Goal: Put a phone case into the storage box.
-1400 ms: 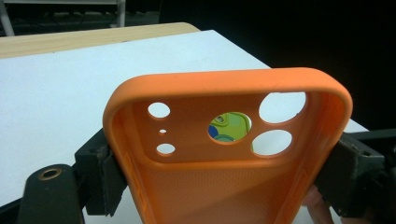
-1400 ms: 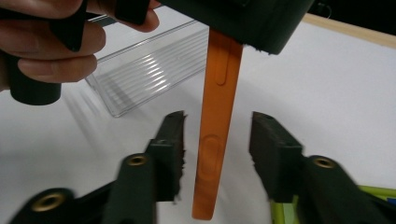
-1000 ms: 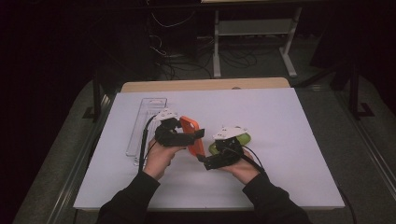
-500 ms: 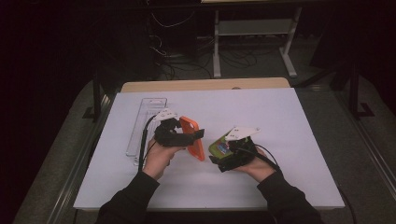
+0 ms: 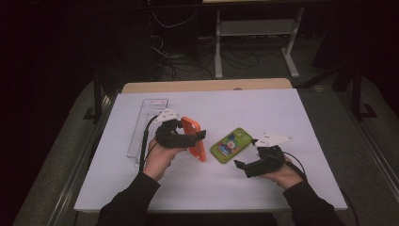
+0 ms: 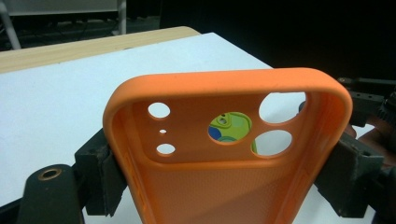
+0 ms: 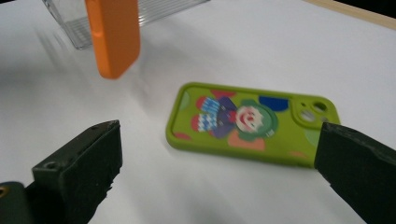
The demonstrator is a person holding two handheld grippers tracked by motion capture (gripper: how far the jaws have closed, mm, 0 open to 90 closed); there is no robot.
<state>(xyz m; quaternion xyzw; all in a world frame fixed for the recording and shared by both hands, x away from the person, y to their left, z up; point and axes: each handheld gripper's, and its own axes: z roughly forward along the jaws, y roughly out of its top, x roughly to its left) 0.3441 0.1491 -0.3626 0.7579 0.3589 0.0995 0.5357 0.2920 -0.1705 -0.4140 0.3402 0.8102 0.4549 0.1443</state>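
Two phone cases and two hand-held grippers on a white worktop (image 5: 282, 113).

A clear plastic tray (image 5: 141, 129) lies at the worktop's left. The left hand-held gripper (image 5: 200, 136) is clenched on the sides of an orange phone case (image 5: 194, 136), held upright. The right hand-held gripper (image 5: 240, 167) is released, jaws spread, just beside the green cartoon phone case (image 5: 230, 144) lying flat.

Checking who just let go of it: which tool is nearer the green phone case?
Right. The right tool sits open just short of the green phone case lying flat on the table; the left tool is farther, clamped on the orange case.
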